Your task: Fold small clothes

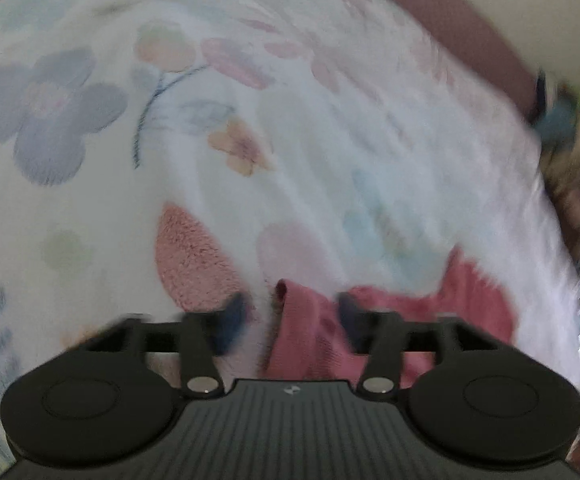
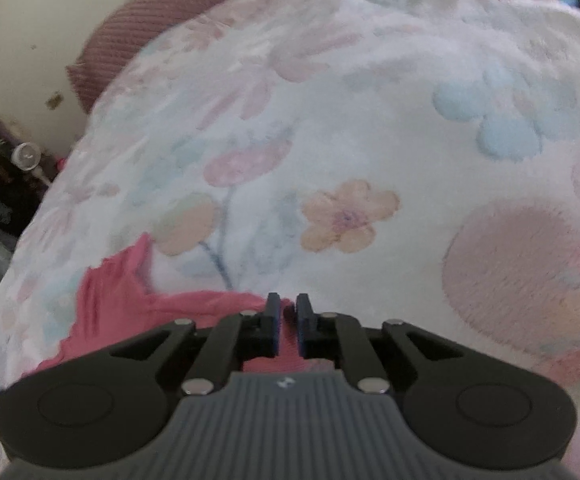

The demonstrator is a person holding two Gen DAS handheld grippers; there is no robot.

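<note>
A small pink garment lies on a white fleece blanket printed with pastel flowers. My left gripper is open wide just above it; a raised fold of the pink cloth stands between the fingers, and neither pad presses on it. In the right wrist view the same pink garment spreads to the left and runs under my right gripper. Its jaws stand a narrow gap apart, with pink cloth showing through the gap and not visibly pinched.
A dusty-pink ribbed pillow lies against a pale wall at the blanket's far edge. Dark clutter sits beyond the blanket's left side in the right wrist view. Blurred colourful items lie past its right edge in the left wrist view.
</note>
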